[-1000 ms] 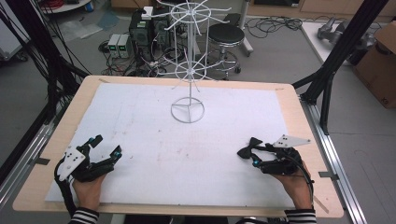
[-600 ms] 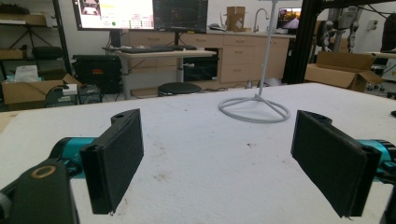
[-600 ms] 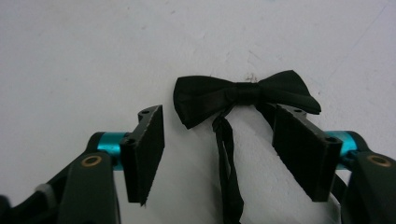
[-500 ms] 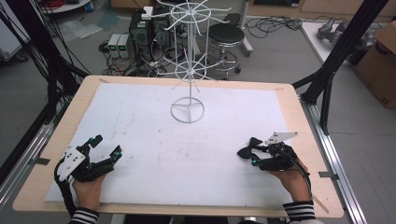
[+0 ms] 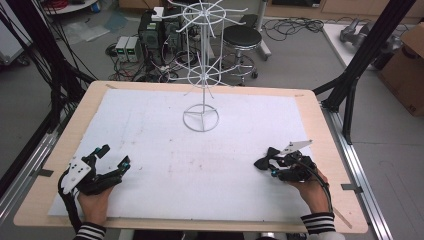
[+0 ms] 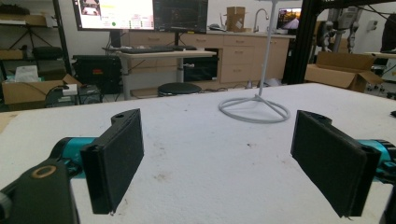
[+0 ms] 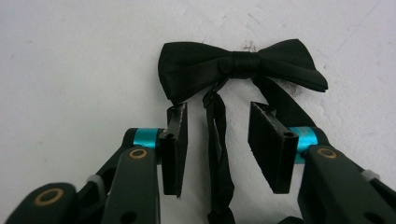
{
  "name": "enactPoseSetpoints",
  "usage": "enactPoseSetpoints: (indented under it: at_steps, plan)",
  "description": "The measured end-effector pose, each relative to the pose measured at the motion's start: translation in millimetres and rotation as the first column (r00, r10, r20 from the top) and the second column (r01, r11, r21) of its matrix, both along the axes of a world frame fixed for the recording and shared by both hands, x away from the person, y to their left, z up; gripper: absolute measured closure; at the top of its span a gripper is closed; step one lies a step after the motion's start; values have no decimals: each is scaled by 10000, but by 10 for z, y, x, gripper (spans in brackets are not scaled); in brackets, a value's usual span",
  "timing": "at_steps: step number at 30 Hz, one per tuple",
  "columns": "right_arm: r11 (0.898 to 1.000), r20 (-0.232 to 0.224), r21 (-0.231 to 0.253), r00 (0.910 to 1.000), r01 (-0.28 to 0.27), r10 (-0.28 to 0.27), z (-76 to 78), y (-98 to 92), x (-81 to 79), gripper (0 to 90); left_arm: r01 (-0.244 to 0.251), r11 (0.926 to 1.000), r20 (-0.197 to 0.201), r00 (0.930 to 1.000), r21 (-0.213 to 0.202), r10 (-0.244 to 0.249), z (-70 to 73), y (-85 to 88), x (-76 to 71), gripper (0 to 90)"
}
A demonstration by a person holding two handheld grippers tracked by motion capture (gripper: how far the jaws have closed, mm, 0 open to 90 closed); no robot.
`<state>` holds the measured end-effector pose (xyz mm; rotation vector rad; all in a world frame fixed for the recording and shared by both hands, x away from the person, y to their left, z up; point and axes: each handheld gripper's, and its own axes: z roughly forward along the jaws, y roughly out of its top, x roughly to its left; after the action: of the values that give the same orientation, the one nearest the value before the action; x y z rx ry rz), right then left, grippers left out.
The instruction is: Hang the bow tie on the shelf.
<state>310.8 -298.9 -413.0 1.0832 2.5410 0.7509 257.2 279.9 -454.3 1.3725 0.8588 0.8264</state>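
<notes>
- Black satin bow tie [image 7: 240,64] with a thin black strap [image 7: 217,154]: lies flat on the white-covered worktop [image 5: 200,165], at its near right part. In the high view the bow tie [image 5: 263,158] sits just ahead of the right tongs.
- Right tongs [image 7: 217,140]: jaws partly open, one on each side of the strap, which runs down between them. Neither jaw visibly touches the strap. The jaw tips stop just short of the bow's lower edge. Nothing is clamped.
- Right tongs in the high view [image 5: 280,165]: held low over the worktop by the person's right hand [image 5: 310,190], a striped cuff at the wrist. A grey three-cornered plate sits on top, tilted.
- Left tongs [image 6: 217,158]: jaws spread wide, with bare white surface between them. They hold nothing.
- Left tongs in the high view [image 5: 114,159]: at the near left of the worktop, held by the person's left hand [image 5: 94,202], well apart from the bow tie.
- White wire display stand [image 5: 201,70] with a round ring base: upright at the far middle of the worktop, well apart from both tongs. Its base ring and pole [image 6: 256,105] stand ahead of the left tongs in the left gripper view.
- Surface: white covering shows faint scuffs and small dark specks.
- Surroundings: a black stool [image 5: 242,37] and cabled equipment on the floor beyond the far edge; a cardboard box [image 5: 407,65] at far right.
</notes>
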Motion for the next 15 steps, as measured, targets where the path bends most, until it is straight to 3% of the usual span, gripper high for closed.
enactPoseSetpoints:
  at_steps: [8, 15]
  plan:
    - [9989, -204, -462, 9997, 95, -104, -32, 43, 26, 684, -5, 10000, -3, 10000, 2, 5, 0, 1, 0, 174]
    - [9988, -416, -480, 9990, 130, -150, -54, 41, 56, 709, 2, 10000, -8, 10000, -25, -2, 0, 2, 2, 175]
